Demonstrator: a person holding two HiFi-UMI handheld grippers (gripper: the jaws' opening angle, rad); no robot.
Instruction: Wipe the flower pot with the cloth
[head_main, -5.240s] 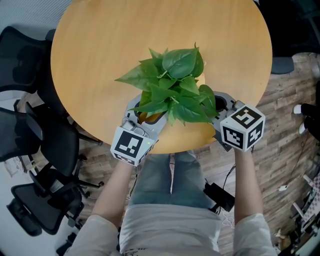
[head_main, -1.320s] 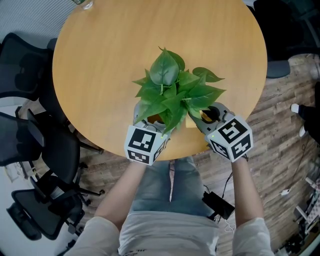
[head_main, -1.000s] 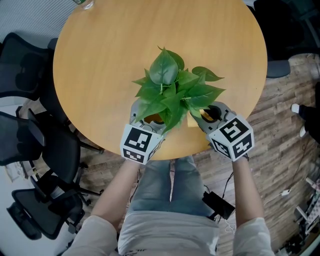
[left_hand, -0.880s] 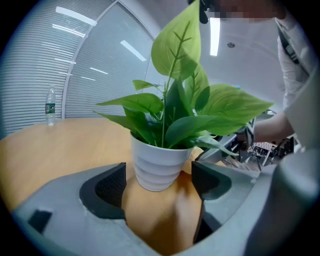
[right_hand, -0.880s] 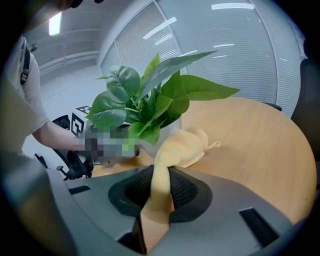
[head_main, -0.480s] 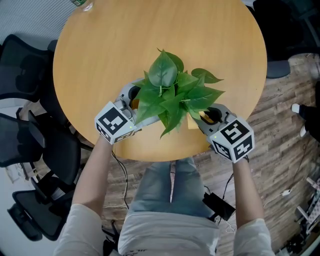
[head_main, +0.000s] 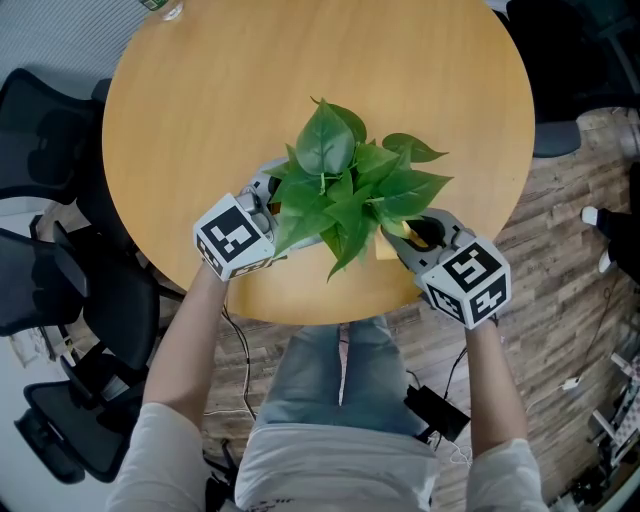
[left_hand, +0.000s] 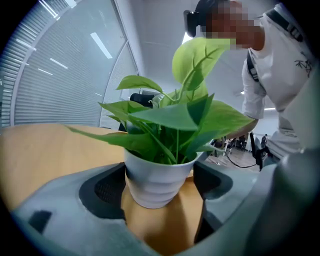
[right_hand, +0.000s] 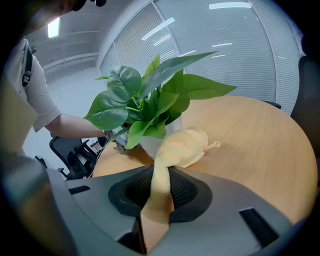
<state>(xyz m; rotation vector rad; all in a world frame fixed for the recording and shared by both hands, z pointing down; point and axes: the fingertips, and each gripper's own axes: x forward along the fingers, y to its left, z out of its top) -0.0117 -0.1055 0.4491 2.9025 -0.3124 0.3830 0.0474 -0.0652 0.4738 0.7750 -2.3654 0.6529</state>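
Note:
A leafy green plant (head_main: 350, 185) in a white ribbed flower pot (left_hand: 159, 182) stands near the front edge of the round wooden table (head_main: 200, 100). In the head view the leaves hide the pot. My left gripper (head_main: 272, 195) is at the pot's left side. The pot sits between its wide-apart pads (left_hand: 102, 187), close to both, and I see no pressing. At the pot's right, my right gripper (head_main: 410, 235) is shut on a yellow cloth (right_hand: 180, 145). The bunched end of the cloth rests against the pot (right_hand: 150, 146).
Black office chairs (head_main: 50, 280) stand left of the table. A clear bottle (head_main: 165, 8) sits at the table's far left edge. Cables (head_main: 435, 395) lie on the wood-pattern floor by the person's legs.
My left gripper has left the pot's near side and swung round to its left side, turning as it went. The right gripper and the cloth have stayed put.

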